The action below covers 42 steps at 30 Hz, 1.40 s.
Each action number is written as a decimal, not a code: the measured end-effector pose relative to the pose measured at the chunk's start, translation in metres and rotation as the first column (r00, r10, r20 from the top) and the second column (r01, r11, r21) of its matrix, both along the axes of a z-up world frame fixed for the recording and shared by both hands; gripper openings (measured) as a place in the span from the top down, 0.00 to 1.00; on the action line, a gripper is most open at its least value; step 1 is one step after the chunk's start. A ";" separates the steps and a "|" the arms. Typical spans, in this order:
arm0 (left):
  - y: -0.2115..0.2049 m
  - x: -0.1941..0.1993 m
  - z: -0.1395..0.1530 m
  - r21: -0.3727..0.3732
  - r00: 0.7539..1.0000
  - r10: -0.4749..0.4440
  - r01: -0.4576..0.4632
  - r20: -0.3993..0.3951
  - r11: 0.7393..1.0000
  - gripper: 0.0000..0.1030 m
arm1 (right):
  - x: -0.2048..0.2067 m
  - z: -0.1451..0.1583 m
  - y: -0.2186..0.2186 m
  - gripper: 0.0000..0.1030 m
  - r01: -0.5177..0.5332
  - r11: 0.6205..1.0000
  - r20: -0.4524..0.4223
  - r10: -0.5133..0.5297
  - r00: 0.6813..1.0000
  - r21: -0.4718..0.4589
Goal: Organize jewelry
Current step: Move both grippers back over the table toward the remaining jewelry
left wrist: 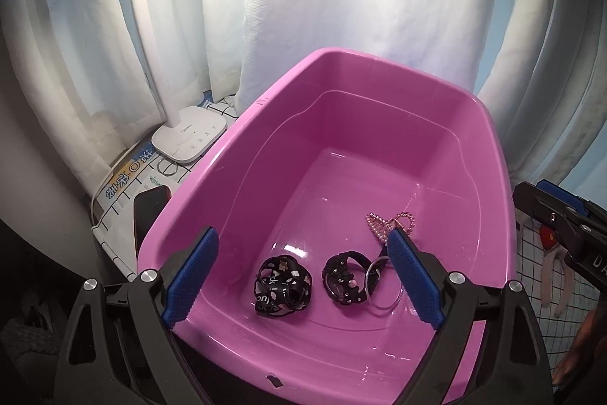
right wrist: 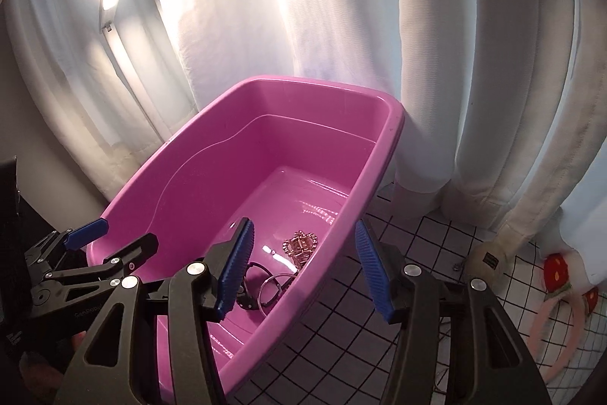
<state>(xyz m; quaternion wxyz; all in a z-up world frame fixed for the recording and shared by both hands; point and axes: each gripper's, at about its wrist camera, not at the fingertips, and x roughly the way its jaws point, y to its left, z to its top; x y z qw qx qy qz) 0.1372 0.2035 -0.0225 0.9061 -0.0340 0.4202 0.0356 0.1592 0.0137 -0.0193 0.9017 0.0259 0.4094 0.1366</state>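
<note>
A pink plastic tub (left wrist: 265, 124) holds a black patterned hair tie (left wrist: 282, 285), a black watch (left wrist: 343, 278), a clear and metal ring pair (left wrist: 379, 285) and a pink beaded chain (left wrist: 387, 224). My left gripper (left wrist: 301, 278) is open and empty, above the tub's near end. My right gripper (right wrist: 303, 270) is open and empty, straddling the tub's right wall (right wrist: 341, 215). In the right wrist view the chain (right wrist: 301, 245) and rings (right wrist: 275, 285) show; the left gripper (right wrist: 87, 253) is at lower left.
A white lamp base (left wrist: 189, 137) stands left of the tub on a grid cloth, with a loose ring (left wrist: 168, 167) and a dark phone (left wrist: 150, 211) nearby. White curtains hang behind. A pink headband (right wrist: 557, 340) and small trinket (right wrist: 457, 266) lie right of the tub.
</note>
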 end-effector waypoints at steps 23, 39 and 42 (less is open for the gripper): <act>-0.220 -0.052 -0.014 -0.096 0.939 -0.342 0.343 0.034 0.934 0.07 | -0.136 -0.044 -0.295 0.44 0.483 0.875 -0.104 -0.481 0.871 -0.002; -0.285 0.014 -0.150 -0.019 0.927 -0.335 0.337 -0.170 0.941 0.07 | -0.129 -0.108 -0.356 0.44 0.494 0.869 -0.198 -0.482 0.854 0.017; -0.291 0.022 -0.163 0.004 0.926 -0.327 0.334 -0.188 0.943 0.07 | -0.124 -0.118 -0.364 0.44 0.504 0.863 -0.210 -0.489 0.847 0.021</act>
